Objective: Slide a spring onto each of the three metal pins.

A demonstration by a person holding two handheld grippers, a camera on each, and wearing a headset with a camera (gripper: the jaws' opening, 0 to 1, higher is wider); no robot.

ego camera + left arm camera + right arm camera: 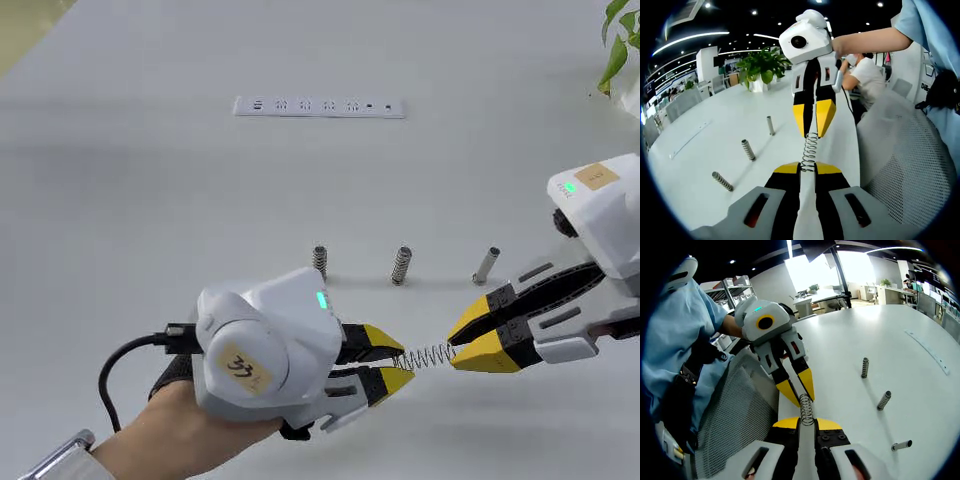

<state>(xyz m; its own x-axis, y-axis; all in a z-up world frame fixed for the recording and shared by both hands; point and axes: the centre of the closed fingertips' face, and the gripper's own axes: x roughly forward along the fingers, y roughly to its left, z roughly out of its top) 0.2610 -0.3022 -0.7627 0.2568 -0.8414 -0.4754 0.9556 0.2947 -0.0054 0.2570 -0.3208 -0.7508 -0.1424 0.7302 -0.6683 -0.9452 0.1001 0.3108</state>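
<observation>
A short coil spring hangs level above the table, held at both ends. My left gripper is shut on its left end, and my right gripper is shut on its right end. In the left gripper view the spring runs from my own jaws up to the right gripper. Behind the grippers stand three pins in a row. The left pin and the middle pin each carry a spring. The right pin is bare and leans slightly.
A long white strip lies far back on the white table. A plant stands at the back right corner. A black cable trails from the left gripper. A mesh chair stands beside the table.
</observation>
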